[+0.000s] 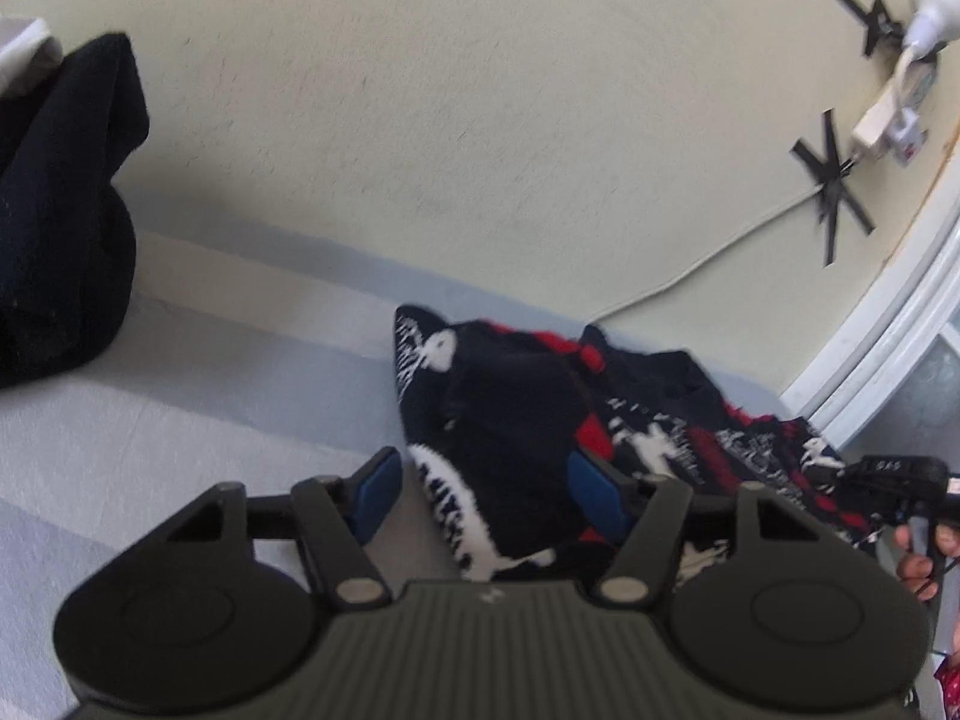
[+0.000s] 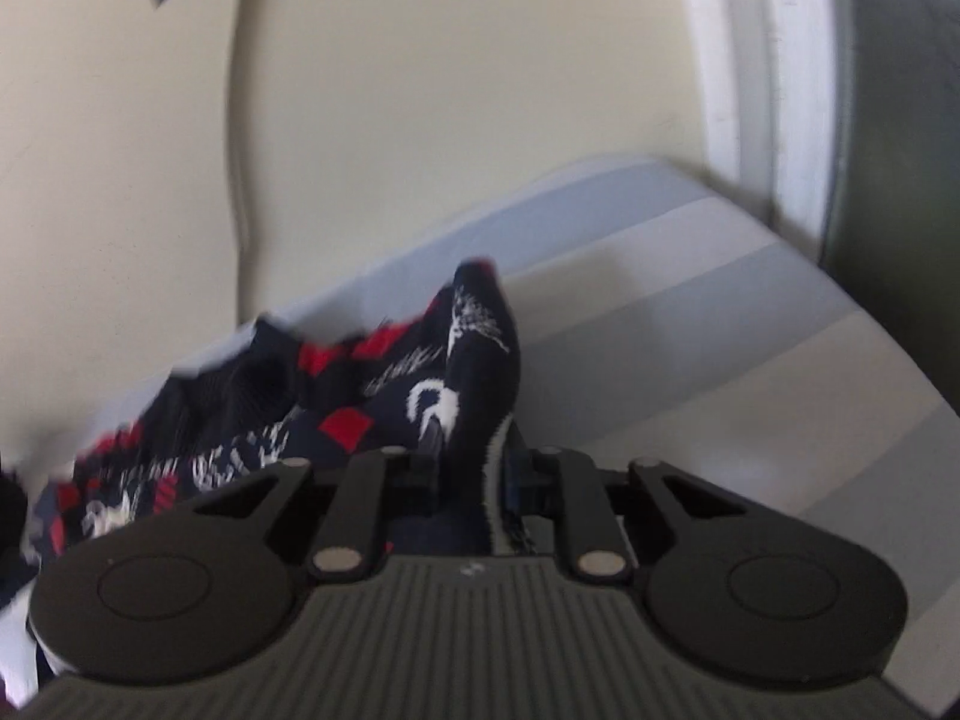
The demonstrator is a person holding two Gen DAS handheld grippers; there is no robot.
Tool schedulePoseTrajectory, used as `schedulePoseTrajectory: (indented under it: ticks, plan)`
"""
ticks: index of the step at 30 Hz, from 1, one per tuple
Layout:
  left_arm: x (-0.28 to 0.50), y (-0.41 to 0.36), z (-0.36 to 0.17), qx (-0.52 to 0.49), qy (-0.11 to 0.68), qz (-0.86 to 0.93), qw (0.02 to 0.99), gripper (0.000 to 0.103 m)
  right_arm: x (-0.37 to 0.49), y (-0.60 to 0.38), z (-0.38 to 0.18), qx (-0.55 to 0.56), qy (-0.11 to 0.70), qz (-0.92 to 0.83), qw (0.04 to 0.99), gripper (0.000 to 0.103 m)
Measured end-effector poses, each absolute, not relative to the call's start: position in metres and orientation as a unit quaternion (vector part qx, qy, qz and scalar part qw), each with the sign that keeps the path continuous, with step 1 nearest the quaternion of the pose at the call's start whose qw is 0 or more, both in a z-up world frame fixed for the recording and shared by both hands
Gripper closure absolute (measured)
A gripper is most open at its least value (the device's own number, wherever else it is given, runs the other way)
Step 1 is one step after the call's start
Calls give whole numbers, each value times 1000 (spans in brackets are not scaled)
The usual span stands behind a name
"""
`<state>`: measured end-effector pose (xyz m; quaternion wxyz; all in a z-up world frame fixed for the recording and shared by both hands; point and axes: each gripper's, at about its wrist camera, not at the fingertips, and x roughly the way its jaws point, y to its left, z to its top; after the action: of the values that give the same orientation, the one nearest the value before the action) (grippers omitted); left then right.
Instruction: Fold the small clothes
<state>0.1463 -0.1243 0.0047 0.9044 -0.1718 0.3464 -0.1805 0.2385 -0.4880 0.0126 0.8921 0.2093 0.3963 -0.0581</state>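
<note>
Between the left gripper point(image 1: 483, 489) fingers point(image 1: 377, 495): wide gap, blue pads apart, near-left edge of the patterned garment point(image 1: 516, 420) sits in the gap, not pinched. Right pad partly over the cloth; contact cannot be told. Right gripper point(image 2: 471, 462) fingers point(image 2: 431, 441) narrow, clamped on a raised fold of the same garment, dark navy with red and white print, peak standing up just past the tips. Rest of garment crumpled, trailing left in the right wrist view, lying on the grey-striped surface point(image 1: 180, 360). Black cloth pile point(image 1: 60, 210) far left, well apart. Cream wall point(image 1: 480, 120) behind, black tape crosses point(image 1: 831, 186) and white cable point(image 1: 690, 276) on it.
</note>
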Motion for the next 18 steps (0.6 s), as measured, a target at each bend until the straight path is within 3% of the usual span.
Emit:
schedulePoseTrajectory:
  ticks: [3, 7, 12, 18]
  plan:
    - [147, -120, 3, -183, 345, -179, 903, 43, 240, -482, 15, 199, 381, -77, 900, 82]
    - [146, -116, 2, -190, 344, -180, 902, 42, 208, -464, 46, 152, 359, -70, 918, 52]
    - [144, -112, 4, -204, 335, -164, 905, 31, 117, -473, 105, 183, 279, -20, 943, 53]
    - [115, -111, 10, -172, 348, -174, 905, 30, -46, -515, 204, 144, 144, -72, 977, 53]
